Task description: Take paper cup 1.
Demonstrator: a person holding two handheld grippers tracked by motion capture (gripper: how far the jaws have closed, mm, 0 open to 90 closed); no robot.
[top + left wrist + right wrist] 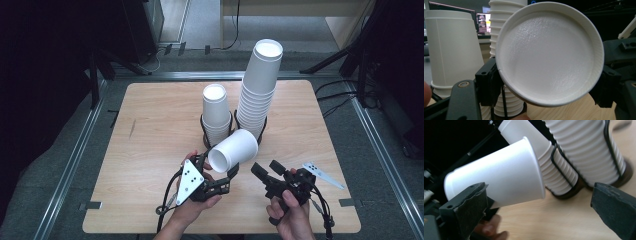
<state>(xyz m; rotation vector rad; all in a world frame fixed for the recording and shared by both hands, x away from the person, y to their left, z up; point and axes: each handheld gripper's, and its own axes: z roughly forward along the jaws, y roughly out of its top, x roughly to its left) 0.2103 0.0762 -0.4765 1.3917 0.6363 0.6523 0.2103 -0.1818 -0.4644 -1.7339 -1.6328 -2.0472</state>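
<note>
My left gripper [226, 176] is clenched on the loose paper cup [233, 150], pinching it near its base so it lies almost on its side just in front of the short stack [216, 114], mouth facing away from the stack (in the left gripper view the cup's round bottom [549, 53] sits squarely between my jaws). My right gripper [266, 176] hangs released, its jaws spread with nothing between them, a little further out from the short stack than the cup. The tall stack [260, 85] stands just beside the short one, each in a black wire holder [206, 135].

I judge the step to be capping the short stack with this cup. To do it well I should tip the cup until its mouth faces straight down, centre it over the stack's top, then lower it gently. A thin wall like this buckles if I squeeze harder, so I would keep the grip light and let go once the cup has settled onto the stack.
</note>
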